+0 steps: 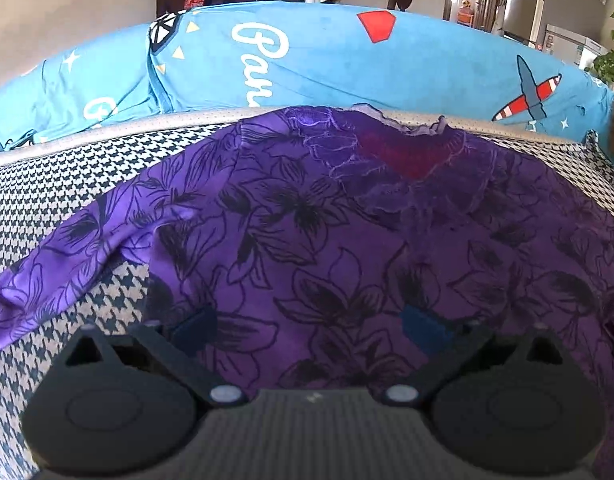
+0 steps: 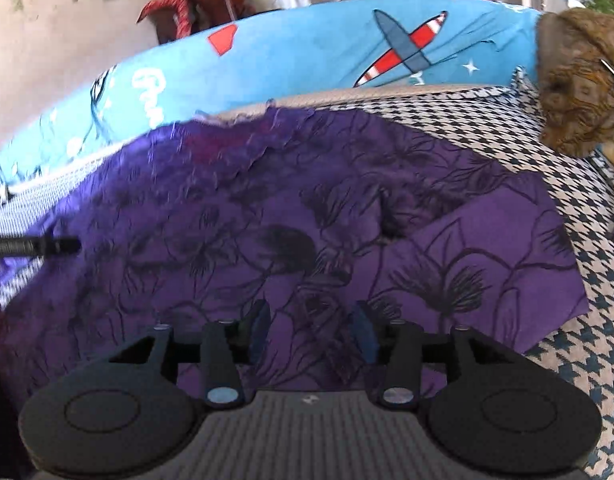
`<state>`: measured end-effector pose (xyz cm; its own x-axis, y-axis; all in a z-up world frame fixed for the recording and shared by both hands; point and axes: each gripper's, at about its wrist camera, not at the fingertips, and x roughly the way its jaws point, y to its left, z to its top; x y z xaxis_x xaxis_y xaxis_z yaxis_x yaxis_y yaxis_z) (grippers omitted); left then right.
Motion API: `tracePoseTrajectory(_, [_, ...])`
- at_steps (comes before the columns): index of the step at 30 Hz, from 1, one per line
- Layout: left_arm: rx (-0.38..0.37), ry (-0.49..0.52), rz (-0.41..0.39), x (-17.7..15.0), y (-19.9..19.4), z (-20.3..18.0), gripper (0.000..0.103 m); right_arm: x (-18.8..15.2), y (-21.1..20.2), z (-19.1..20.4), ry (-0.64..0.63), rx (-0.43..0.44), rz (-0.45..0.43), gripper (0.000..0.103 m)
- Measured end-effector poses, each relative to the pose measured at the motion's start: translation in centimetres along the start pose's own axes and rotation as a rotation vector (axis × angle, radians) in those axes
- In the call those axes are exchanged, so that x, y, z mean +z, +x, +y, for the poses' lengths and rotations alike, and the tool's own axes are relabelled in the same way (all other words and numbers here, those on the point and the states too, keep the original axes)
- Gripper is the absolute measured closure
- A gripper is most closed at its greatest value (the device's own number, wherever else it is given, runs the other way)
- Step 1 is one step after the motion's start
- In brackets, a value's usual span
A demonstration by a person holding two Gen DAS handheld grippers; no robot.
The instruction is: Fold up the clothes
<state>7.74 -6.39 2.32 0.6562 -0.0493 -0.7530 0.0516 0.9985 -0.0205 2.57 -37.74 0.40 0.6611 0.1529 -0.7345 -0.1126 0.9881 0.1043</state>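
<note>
The purple floral garment [image 1: 347, 240] lies spread on the houndstooth surface [image 1: 67, 184], filling the centre of both views, neckline toward the top of the frame. The left gripper [image 1: 311, 330] is wide open above the fabric, its 2 fingers gripping nothing. The right gripper [image 2: 311, 330] is partly open over the garment; no fabric is visibly clamped. A blue printed cushion [image 1: 327, 60] lies behind.

The garment [image 1: 347, 240] lies on the bedcover [image 1: 67, 184], pillow [image 1: 307, 60] behind.
</note>
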Motion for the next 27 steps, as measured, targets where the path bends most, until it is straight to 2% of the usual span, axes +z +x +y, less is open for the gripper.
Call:
tracePoseTrajectory(3, [-0.001,0.006,0.007,-0.1,0.1,-0.3,0.000,-0.1,0.4,0.3,-0.031,-0.020,0.002,0.053])
tracePoseTrajectory(8, [0.001,0.015,0.009,-0.2,0.1,-0.5,0.000,-0.1,1.3,0.4,-0.057,-0.098,-0.015,0.053])
tracePoseTrajectory(12, [-0.001,0.014,0.012,-0.2,0.1,-0.5,0.000,-0.1,1.8,0.4,-0.085,-0.128,-0.010,0.054])
tracePoseTrajectory(14, [-0.002,0.015,0.012,-0.2,0.1,-0.6,0.000,-0.2,2.0,0.4,-0.092,-0.144,-0.015,0.060])
tracePoseTrajectory(16, [-0.002,0.017,0.009,-0.2,0.1,-0.6,0.000,-0.1,2.1,0.2,-0.085,-0.157,-0.024,0.075])
tracePoseTrajectory(17, [-0.002,0.018,0.007,-0.2,0.0,-0.6,0.000,0.1,1.8,0.0,-0.062,-0.147,-0.035,0.080])
tracePoseTrajectory(18, [-0.003,0.018,0.006,-0.2,0.0,-0.6,0.000,0.3,1.5,-0.4,-0.035,-0.134,-0.047,0.093])
tracePoseTrajectory(19, [-0.003,0.018,0.005,-0.2,0.0,-0.6,0.000,0.6,1.2,-0.7,-0.007,-0.121,-0.060,0.096])
tracePoseTrajectory(22, [-0.006,0.014,0.005,-0.1,0.0,-0.7,0.000,1.5,-0.2,-1.7,0.091,-0.113,-0.135,0.096])
tracePoseTrajectory(27, [-0.001,0.011,0.000,0.1,0.1,-0.6,0.000,3.5,-2.7,-4.2,0.296,-0.051,-0.291,0.096])
